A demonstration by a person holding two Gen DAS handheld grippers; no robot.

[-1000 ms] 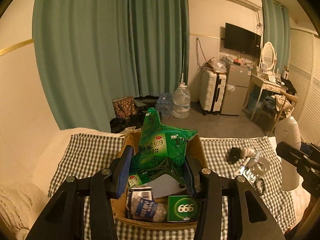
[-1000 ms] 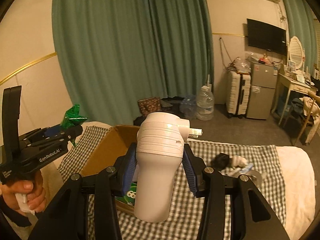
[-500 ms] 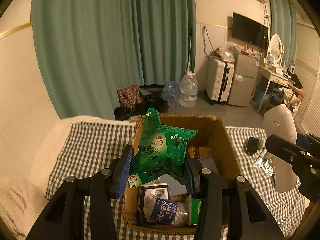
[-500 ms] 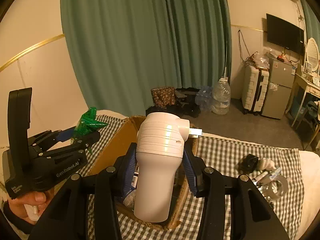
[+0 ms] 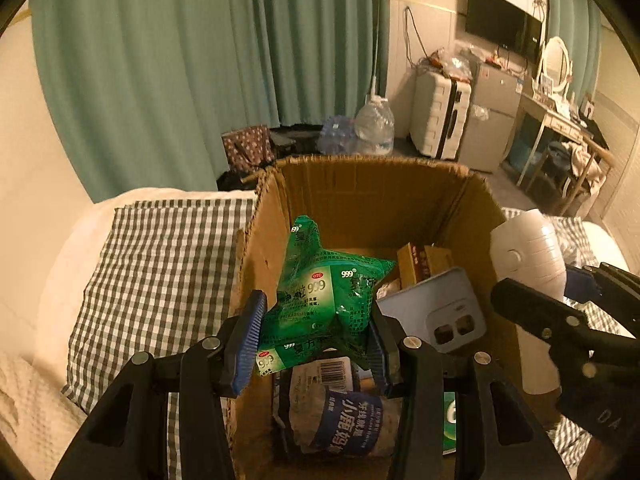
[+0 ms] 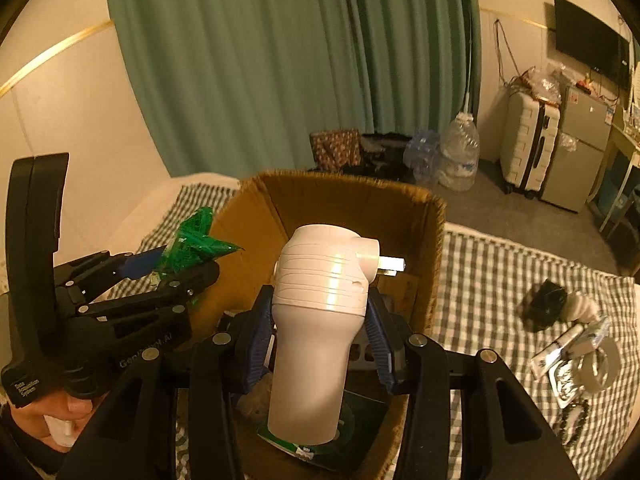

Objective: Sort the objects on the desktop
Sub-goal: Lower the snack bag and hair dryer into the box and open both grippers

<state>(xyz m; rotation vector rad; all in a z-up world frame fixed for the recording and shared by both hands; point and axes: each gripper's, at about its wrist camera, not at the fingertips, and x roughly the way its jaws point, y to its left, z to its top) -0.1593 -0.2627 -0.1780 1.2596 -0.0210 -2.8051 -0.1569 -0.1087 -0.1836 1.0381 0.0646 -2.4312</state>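
A brown cardboard box [image 5: 360,184] [image 6: 352,200] stands open on a checked cloth. My left gripper [image 5: 316,328] is shut on a crumpled green medicine packet [image 5: 328,296], held over the box's left half. My right gripper [image 6: 320,320] is shut on a white plug-in device [image 6: 316,340] with metal prongs, held over the box's near side. Each gripper shows in the other's view: the right one with the white device [image 5: 528,252], the left one with the green packet [image 6: 196,240]. Inside the box lie a blue-labelled wrapped pack [image 5: 340,416], a grey phone case [image 5: 436,308] and small cartons.
On the checked cloth [image 6: 500,280] to the right of the box lie a black-and-white bundle [image 6: 548,300], tubes and a tape roll [image 6: 596,364]. A hand [image 6: 44,420] grips the left tool. Green curtain, water bottle, suitcase and desk stand beyond.
Both grippers have come down and forward over the box with their loads. The box now fills both views and its inside shows more.
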